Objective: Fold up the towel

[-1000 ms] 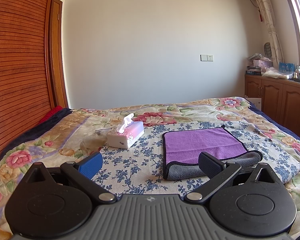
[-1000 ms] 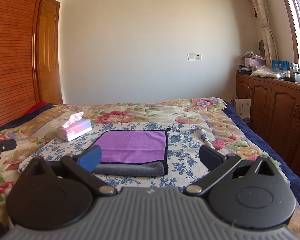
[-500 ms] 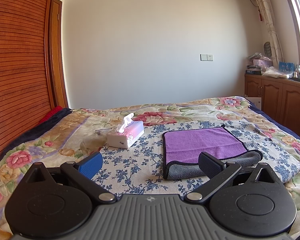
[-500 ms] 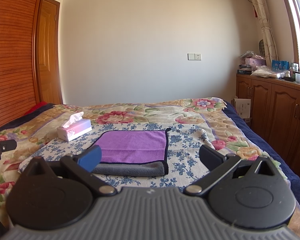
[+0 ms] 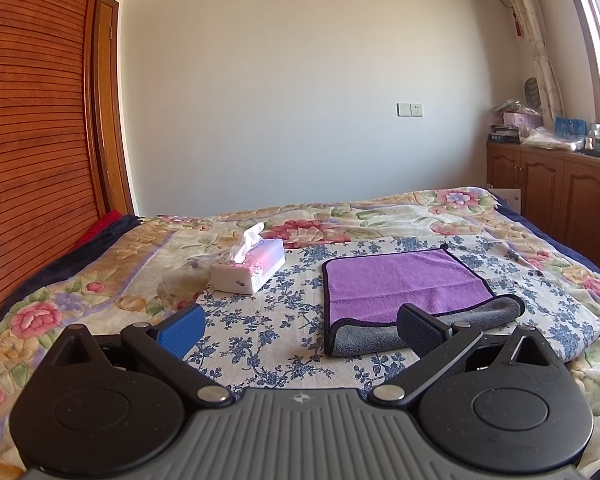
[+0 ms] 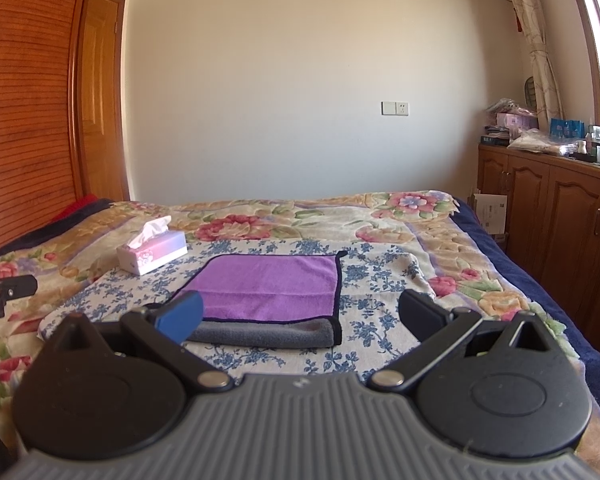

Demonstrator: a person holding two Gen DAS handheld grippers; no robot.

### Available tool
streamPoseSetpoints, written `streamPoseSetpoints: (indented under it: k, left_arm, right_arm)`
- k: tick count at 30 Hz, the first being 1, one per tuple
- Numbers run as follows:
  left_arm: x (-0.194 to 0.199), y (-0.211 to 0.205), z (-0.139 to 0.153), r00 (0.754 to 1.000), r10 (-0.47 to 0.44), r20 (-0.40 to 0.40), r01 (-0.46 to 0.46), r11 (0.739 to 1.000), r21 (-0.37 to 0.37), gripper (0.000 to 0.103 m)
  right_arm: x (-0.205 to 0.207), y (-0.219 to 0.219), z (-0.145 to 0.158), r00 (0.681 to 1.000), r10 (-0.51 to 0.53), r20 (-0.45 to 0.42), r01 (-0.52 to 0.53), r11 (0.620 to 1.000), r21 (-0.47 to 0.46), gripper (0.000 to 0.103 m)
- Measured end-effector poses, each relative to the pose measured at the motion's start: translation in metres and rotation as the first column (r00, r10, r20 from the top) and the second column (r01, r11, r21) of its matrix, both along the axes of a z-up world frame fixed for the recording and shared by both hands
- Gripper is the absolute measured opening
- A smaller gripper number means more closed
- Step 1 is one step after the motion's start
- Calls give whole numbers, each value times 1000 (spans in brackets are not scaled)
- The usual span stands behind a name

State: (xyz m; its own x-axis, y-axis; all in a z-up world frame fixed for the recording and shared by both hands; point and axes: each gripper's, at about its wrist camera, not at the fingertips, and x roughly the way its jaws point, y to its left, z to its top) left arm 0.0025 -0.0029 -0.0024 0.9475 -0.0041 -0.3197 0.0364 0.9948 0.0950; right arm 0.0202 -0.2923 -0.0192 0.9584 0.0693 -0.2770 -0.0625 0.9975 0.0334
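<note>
A purple towel [image 5: 400,280] with a grey underside lies folded on the flowered bedspread, its grey fold at the near edge. It also shows in the right wrist view [image 6: 272,286]. My left gripper [image 5: 300,330] is open and empty, held above the bed just short of the towel's near left corner. My right gripper [image 6: 300,316] is open and empty, held just short of the towel's near edge. The tip of the left gripper shows at the left edge of the right wrist view [image 6: 4,290].
A tissue box [image 5: 248,270] stands on the bed left of the towel, also in the right wrist view [image 6: 152,254]. A wooden slatted wardrobe [image 5: 28,140] is on the left. Wooden cabinets [image 6: 560,216] with clutter on top line the right wall.
</note>
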Motion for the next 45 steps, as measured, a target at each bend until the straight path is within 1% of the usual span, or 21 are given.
streamPoseSetpoints:
  k: [6,10,15,25,34,45]
  left_arm:
    - [6,-2,-2,1000,-9,-12,10,1000,7,103]
    - [10,-1,-2,999,-25,-30,25,1000,-3,103]
    - [17,-4,-3,998,-36,-41,37,999,7,103]
    - [36,-8,-8,994,-62,-89,64,998,18,103]
    - [54,-15,-12,991,-90,-102,94,995,36,103]
    - [82,-21,-18,988,-101,-118,106,994,33,103]
  right_arm:
    - [5,2,-2,1000,4,-15,-4,1000,4,103]
    - [6,1,-1,1000,9,-12,-9,1000,8,103]
    - [13,1,-3,1000,10,-23,-10,1000,16,103]
    - [28,2,-9,999,15,-46,-14,1000,18,103]
    - [41,1,-13,997,26,-69,-25,1000,15,103]
    - [61,0,-20,994,37,-106,-37,999,5,103]
